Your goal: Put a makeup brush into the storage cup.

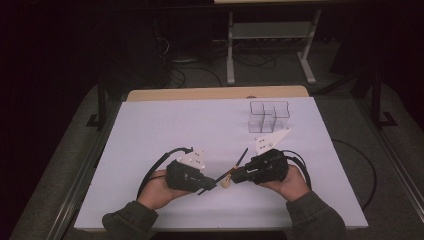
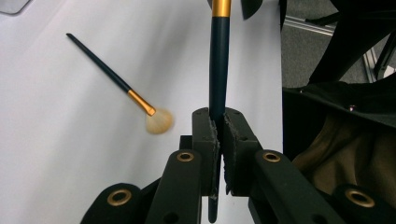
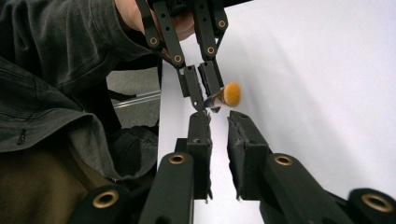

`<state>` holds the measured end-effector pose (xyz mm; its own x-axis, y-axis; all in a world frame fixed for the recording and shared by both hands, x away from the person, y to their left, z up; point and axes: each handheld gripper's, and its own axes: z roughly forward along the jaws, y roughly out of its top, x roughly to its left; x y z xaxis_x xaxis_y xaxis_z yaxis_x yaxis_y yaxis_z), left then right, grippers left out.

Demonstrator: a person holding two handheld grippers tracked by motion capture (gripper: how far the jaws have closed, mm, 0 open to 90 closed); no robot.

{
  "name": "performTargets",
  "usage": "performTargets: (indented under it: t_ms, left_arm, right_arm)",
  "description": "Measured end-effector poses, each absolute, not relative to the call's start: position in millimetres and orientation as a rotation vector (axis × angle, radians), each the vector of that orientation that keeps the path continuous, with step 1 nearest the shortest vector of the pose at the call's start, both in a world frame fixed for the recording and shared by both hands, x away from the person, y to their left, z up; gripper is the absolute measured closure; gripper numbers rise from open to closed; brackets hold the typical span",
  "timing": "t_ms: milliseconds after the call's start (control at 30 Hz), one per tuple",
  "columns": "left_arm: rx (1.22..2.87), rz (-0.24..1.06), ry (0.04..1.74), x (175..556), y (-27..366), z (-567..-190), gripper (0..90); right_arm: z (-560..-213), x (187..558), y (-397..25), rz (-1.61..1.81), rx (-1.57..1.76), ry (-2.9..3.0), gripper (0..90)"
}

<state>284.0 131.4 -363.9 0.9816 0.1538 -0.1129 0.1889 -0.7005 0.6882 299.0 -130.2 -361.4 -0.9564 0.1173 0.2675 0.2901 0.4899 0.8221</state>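
Left gripper point(image 2: 218, 128) clamped on a dark-handled makeup brush point(image 2: 217, 70) low over the white worktop point(image 1: 165, 125), right gripper point(image 3: 219, 128) facing it with jaws apart, second brush point(image 2: 119, 84) lying loose nearby.

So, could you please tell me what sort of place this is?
Probably a lab recording bench: a white-covered table in a dark room, cables and a metal stand on the floor behind, and a clear organiser beside makeup brushes.

Held brush point(image 2: 217, 70): dark navy handle, gold ferrule. Second brush point(image 2: 116, 81): navy handle, gold ferrule, pale tan bristles. Table cover point(image 1: 165, 125): white. Far-right organiser point(image 1: 269, 116): clear. Gripper jaws: black with brass-coloured rivets. Sleeves point(image 1: 131, 220): grey.
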Motion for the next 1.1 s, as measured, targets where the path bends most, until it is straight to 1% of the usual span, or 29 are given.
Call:
performTargets:
  t_ms: [167,500,1100]
  left_arm:
    - [2.350,-0.067,0.242,286,129,-364,84.2]
    - [2.325,-0.082,0.259,287,121,-363,84.2]
    - [2.307,-0.115,0.299,290,113,-366,83.5]
  right_arm:
    - [-361,300,-128,-1.484,-0.350,-2.553,82.8]
    - [-358,302,-128,-1.541,-0.363,-2.519,81.6]
    - [-353,303,-115,-1.590,-0.383,-2.515,81.5]
